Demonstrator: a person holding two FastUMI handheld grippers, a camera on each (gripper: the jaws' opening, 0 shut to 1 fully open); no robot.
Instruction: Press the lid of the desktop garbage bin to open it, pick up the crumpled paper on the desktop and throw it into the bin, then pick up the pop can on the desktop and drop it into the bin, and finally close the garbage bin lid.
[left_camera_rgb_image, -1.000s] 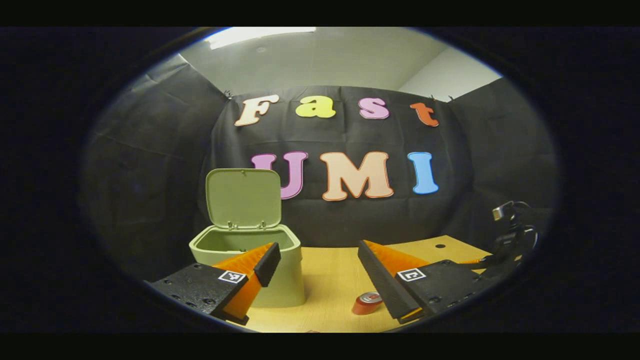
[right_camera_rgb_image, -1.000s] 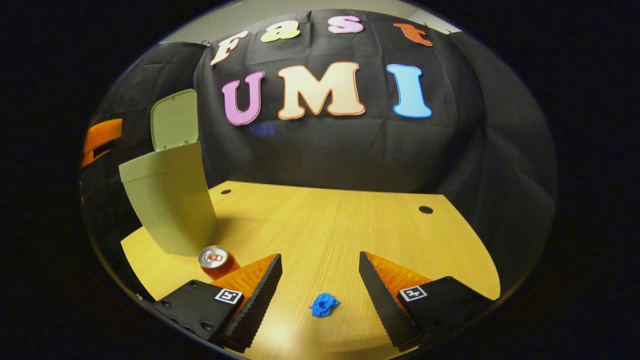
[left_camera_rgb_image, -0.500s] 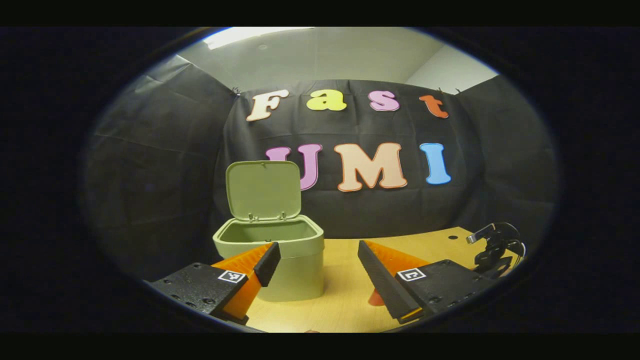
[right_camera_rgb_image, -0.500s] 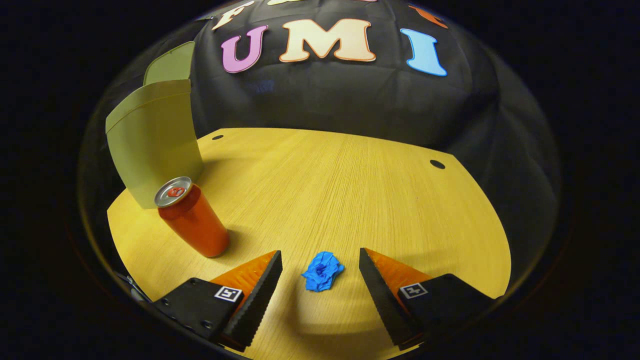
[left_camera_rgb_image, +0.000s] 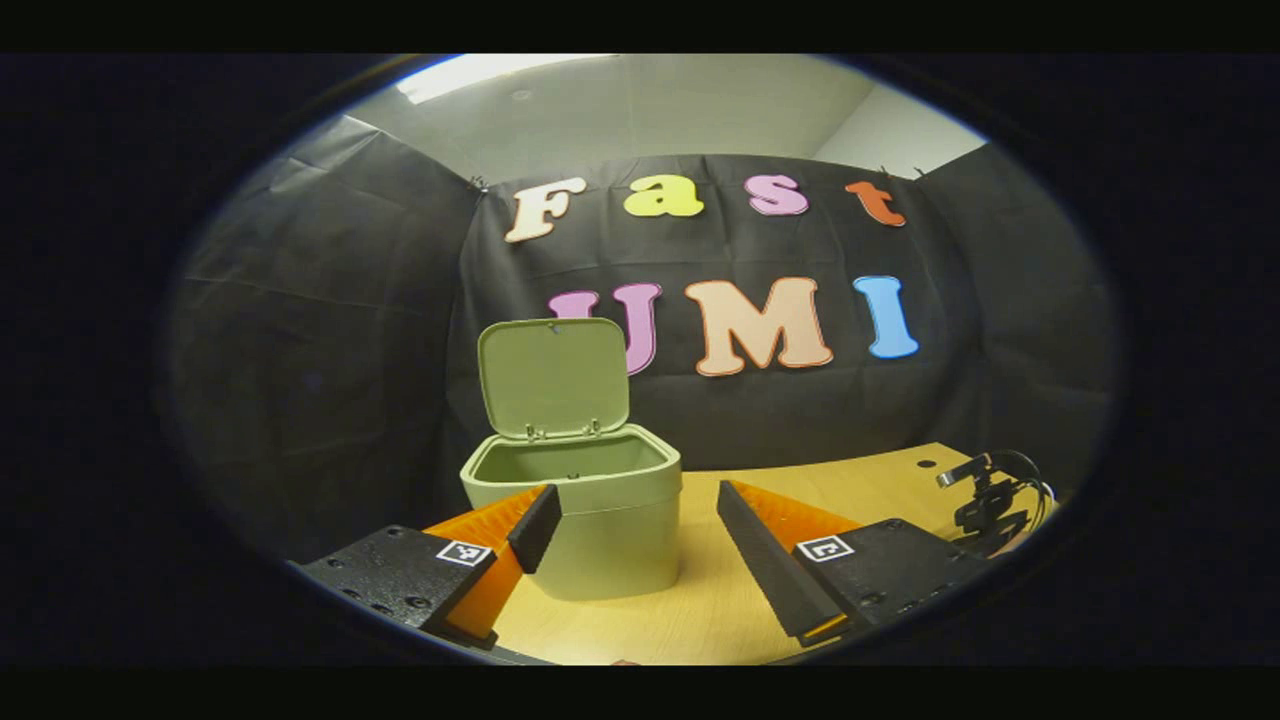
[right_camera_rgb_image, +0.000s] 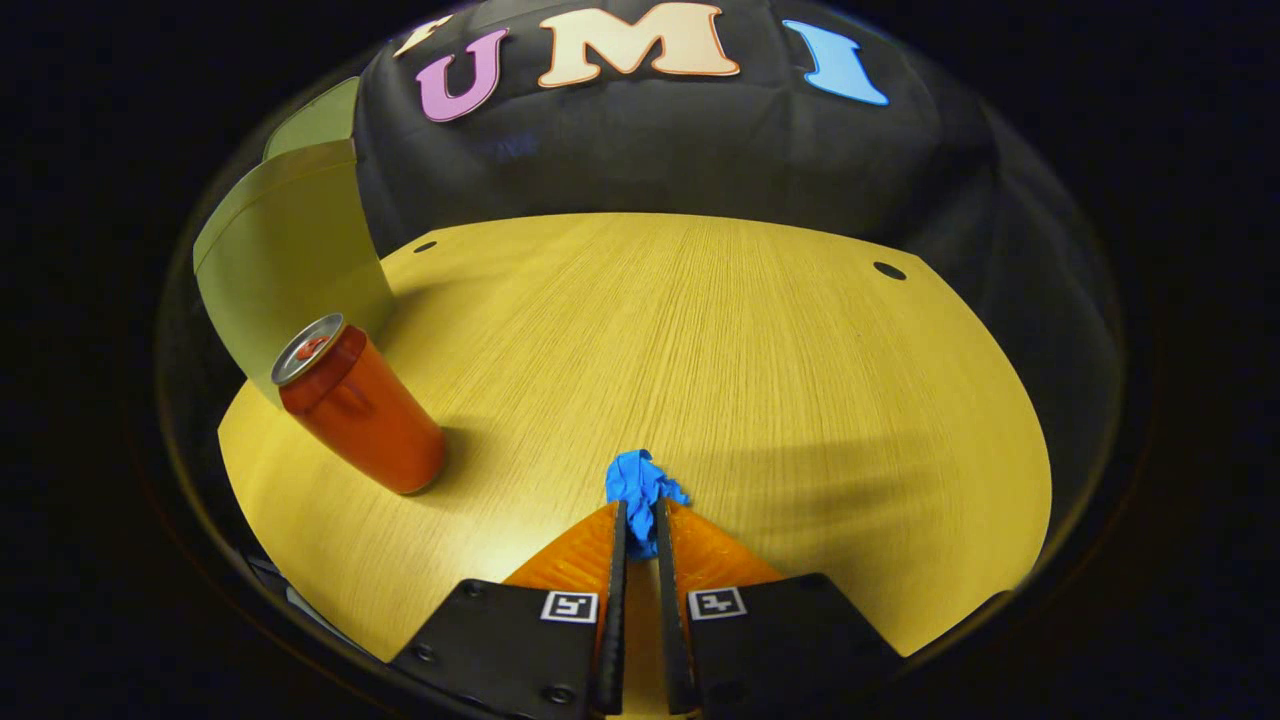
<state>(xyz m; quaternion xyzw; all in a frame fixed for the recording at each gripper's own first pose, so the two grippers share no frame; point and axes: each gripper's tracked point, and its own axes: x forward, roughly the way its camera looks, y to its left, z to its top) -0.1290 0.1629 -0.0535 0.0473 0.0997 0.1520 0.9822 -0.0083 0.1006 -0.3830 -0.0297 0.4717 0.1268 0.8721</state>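
Right hand-held gripper (right_camera_rgb_image: 637, 530) closed on crumpled paper (right_camera_rgb_image: 640, 485); lid up, bin ready.

Nearest, in the right gripper view: both fingers pinch the blue wad low on the surface (right_camera_rgb_image: 760, 360), most of it bulging past the tips. The paper is a lump with no clear long axis. Judgement: hold the squeeze firm, lift straight up before swinging left, and keep clear of the can. Pop can (right_camera_rgb_image: 355, 405) stands upright just in front of the bin, long axis vertical, top up. Left hand-held gripper (left_camera_rgb_image: 630, 535) is open and empty, aimed at the garbage bin (left_camera_rgb_image: 600, 520); lid (left_camera_rgb_image: 555, 375) stands upright at the back.
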